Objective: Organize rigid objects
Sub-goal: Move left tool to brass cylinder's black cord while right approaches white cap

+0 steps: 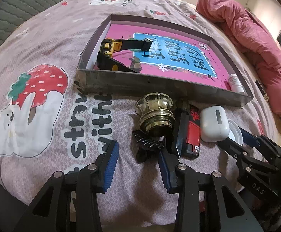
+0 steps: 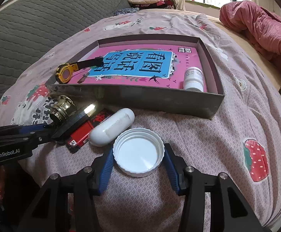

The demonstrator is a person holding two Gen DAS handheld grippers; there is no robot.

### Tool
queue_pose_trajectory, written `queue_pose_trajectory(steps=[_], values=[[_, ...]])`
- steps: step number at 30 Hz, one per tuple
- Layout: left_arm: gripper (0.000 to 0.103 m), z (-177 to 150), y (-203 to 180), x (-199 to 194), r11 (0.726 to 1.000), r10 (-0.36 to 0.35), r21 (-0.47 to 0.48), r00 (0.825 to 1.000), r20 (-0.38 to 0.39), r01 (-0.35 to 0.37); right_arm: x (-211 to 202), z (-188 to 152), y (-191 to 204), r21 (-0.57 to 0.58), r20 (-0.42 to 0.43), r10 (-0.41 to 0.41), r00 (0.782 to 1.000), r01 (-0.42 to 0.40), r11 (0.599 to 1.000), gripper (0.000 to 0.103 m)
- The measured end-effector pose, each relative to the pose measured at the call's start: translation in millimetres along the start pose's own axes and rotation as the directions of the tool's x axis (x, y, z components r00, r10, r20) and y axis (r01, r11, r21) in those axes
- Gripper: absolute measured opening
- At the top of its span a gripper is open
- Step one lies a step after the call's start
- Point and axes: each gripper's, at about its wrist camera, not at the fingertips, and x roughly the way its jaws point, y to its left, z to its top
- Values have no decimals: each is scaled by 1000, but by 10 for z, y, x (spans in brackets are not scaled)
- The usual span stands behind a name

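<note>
A pink bedsheet (image 2: 227,131) with strawberry and bear prints covers the bed, and a red quilt (image 1: 256,44) is bunched at its far right side. On the sheet lies a shallow grey box (image 2: 159,101) that holds a pink book (image 2: 132,65) with a blue title panel. Inside the box, a yellow and black watch (image 2: 66,74) rests at the left end on the book, and a small white bottle (image 2: 194,78) lies on its side at the right end. In front of the box, on the sheet, a group of small things is close together: a white earbud case (image 2: 112,128), a red and black lighter (image 2: 81,134), a brass-coloured glass knob (image 1: 156,113), a black hair clip (image 1: 150,142) and a white plastic lid (image 2: 138,151), which lies open side up just beside the case. The right gripper (image 2: 138,166) has its blue fingers (image 2: 106,168) spread on both sides of the lid, very near to its rim; I cannot tell if they touch it. The left gripper (image 1: 138,164) has its fingers spread apart, holding nothing, with the hair clip just beyond its right fingertip.
</note>
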Motion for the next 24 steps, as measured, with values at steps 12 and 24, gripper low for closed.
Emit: queue_pose_trajectory(steps=[12,24], values=[[23,26,117,23,998,-58,-24,998,6,58,-69,-1,-8,-7,17,-17,1000,18,1000,50],[22,-13,103,-154,995,-96,-2,995,21,96,-141,1,-49,16,34,-7,999,6,1000,50]])
